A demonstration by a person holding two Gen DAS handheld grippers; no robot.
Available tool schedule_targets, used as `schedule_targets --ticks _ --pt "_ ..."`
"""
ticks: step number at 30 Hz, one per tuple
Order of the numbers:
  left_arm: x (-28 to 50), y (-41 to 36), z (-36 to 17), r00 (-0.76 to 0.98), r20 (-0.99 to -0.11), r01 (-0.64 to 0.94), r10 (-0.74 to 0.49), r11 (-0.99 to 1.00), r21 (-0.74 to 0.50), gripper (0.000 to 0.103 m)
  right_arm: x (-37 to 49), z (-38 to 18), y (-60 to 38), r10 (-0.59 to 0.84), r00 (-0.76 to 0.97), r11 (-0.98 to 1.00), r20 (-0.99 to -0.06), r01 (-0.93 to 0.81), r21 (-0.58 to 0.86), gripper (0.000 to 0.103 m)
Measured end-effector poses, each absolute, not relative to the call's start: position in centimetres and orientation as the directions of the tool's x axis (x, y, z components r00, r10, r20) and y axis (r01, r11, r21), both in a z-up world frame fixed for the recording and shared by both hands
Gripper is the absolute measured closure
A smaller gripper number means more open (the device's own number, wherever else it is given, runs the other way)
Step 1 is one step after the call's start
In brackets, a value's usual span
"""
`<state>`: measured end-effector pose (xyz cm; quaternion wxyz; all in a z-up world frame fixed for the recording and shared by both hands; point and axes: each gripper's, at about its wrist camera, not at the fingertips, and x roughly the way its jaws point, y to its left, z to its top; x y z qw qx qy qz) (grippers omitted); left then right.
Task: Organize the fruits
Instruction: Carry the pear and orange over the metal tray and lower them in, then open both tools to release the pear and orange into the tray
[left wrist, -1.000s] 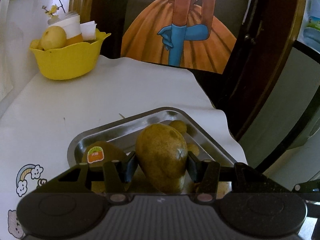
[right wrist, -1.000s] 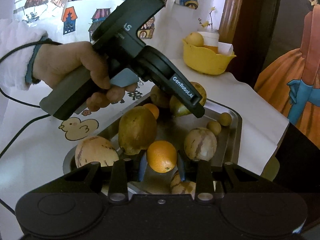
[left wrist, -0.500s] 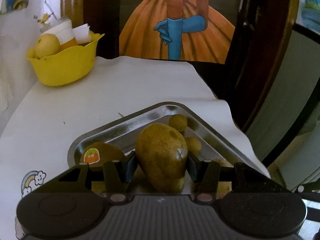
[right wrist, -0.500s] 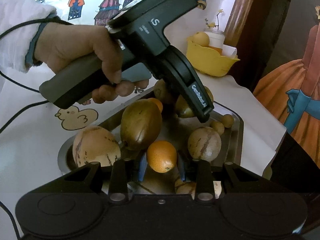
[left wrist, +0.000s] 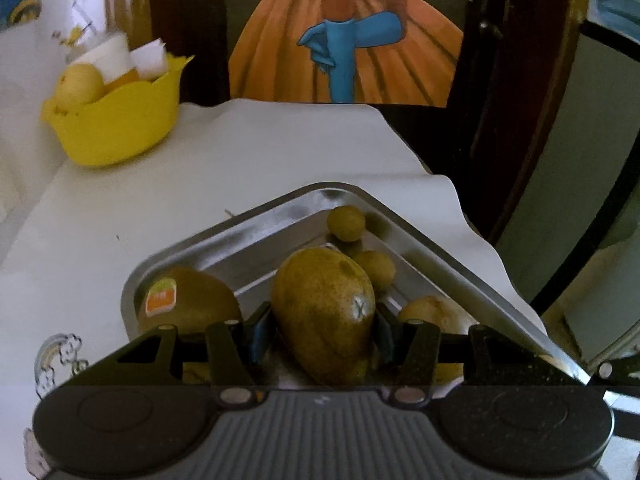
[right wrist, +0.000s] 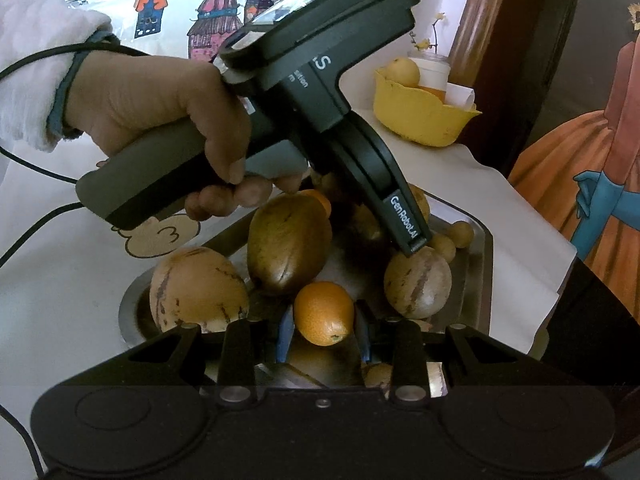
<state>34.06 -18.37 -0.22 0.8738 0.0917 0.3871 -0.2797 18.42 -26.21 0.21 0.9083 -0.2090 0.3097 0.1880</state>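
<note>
My left gripper (left wrist: pixel 320 330) is shut on a green-brown pear (left wrist: pixel 326 312) and holds it over the steel tray (left wrist: pixel 260 220). In the right wrist view the left gripper's body (right wrist: pixel 320 92) hangs over the tray (right wrist: pixel 482 264); the pear is mostly hidden under it. My right gripper (right wrist: pixel 323 332) is shut on a small orange (right wrist: pixel 323 314) above the tray's near end. The tray holds a brown mango (right wrist: pixel 288 244), two striped pale melons (right wrist: pixel 196 290) (right wrist: pixel 418 282), a stickered kiwi-like fruit (left wrist: pixel 188 300) and small round yellow fruits (left wrist: pixel 346 222).
A yellow bowl (left wrist: pixel 120 120) with a pear and a paper cup stands at the far left of the white table; it also shows in the right wrist view (right wrist: pixel 420 114). The table's edge drops off right of the tray. A cable (right wrist: pixel 24 160) trails at left.
The left gripper has risen and tipped a little with the pear, seen higher above the tray in the right wrist view. The right gripper keeps its hold on the orange, barely moved.
</note>
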Motion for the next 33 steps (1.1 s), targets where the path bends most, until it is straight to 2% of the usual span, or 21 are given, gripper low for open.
schedule_targets --ticks 15,19,23,33 --pt "34.3 -18.0 -0.2 0.538 -0.738 0.529 -0.407 0.845 -0.081 0.045 18.3 -0.2 -26.2 0.210 0.749 0.870 -0.629 -0.436 -0.230 0.069" --pt "34.0 -17.9 0.4 0.549 -0.727 0.523 -0.412 0.848 -0.085 0.035 18.2 -0.4 -26.1 0.201 0.760 0.880 -0.618 -0.417 -0.226 0.068" --pt "33.5 -17.6 1.0 0.567 -0.716 0.512 -0.408 0.855 -0.081 0.031 18.1 -0.5 -26.3 0.198 0.766 0.896 -0.612 -0.395 -0.205 0.067" --pt "32.1 -17.3 2.4 0.592 -0.691 0.508 -0.414 0.858 -0.078 0.016 17.1 -0.3 -26.3 0.189 0.786 0.918 -0.589 -0.354 -0.177 0.054"
